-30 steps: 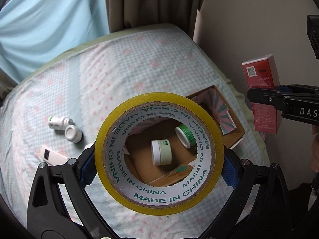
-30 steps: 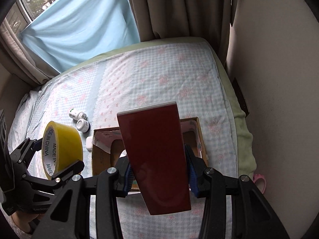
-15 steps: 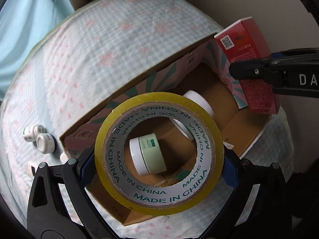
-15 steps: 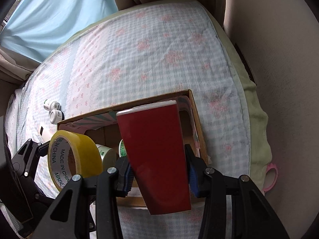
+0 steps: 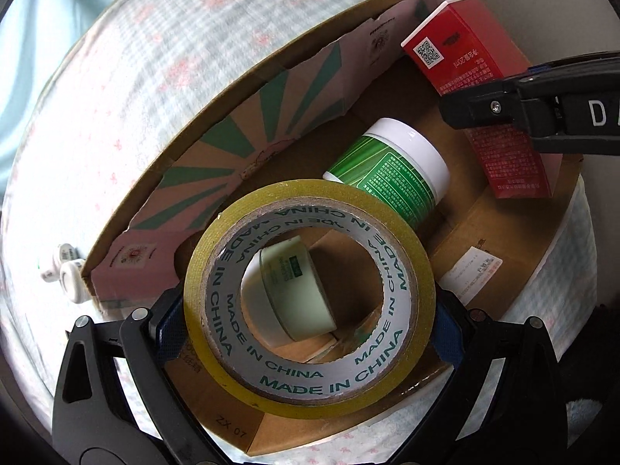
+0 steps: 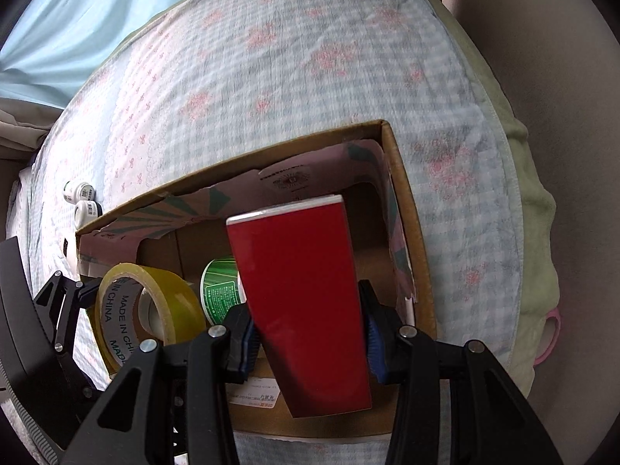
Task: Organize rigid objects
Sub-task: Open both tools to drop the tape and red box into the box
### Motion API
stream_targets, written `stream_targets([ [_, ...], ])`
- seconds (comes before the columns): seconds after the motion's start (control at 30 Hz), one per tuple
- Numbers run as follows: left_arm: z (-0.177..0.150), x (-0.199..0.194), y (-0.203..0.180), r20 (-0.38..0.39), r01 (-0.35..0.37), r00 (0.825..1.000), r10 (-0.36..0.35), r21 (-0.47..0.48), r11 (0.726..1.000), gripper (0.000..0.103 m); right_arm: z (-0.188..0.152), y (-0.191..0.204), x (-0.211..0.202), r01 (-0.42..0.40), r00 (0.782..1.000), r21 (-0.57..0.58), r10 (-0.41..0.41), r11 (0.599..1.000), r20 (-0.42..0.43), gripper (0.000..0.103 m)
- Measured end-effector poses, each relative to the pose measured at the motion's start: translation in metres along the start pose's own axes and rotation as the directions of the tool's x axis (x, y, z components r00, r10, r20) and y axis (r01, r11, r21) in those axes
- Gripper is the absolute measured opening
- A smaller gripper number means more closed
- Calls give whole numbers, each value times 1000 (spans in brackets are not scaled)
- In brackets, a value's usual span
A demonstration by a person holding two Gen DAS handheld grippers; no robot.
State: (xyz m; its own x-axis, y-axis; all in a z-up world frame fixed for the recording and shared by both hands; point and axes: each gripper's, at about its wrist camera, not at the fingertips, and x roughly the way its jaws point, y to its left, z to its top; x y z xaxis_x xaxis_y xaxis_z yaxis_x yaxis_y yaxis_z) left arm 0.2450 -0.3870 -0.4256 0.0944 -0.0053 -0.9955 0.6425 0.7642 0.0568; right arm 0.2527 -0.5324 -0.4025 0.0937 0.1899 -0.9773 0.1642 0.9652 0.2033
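I am holding the tape roll clamped in the left gripper over the near-left corner of the cardboard box. The right gripper is pinching the red carton above the right side. The roll may be landing on the 2 jars lying below and tipping out.
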Motion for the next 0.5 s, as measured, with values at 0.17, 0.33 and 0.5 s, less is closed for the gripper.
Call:
stream_targets([
  [0.17, 2, 3, -5, -37, -4, 999, 5, 24, 1000, 103, 2, -2, -1, -21, 1000, 20, 21, 1000, 3, 66],
  [0.33, -4, -15, 11, -4, -11, 1000, 11, -25, 1000, 103, -1, -8, -20, -111, 991, 61, 106, 992, 80, 103],
  [0.5, -10, -34, 22, 25, -27, 999, 29, -68, 997, 103, -10, -9, -37, -99, 988, 66, 90, 993, 127, 103],
])
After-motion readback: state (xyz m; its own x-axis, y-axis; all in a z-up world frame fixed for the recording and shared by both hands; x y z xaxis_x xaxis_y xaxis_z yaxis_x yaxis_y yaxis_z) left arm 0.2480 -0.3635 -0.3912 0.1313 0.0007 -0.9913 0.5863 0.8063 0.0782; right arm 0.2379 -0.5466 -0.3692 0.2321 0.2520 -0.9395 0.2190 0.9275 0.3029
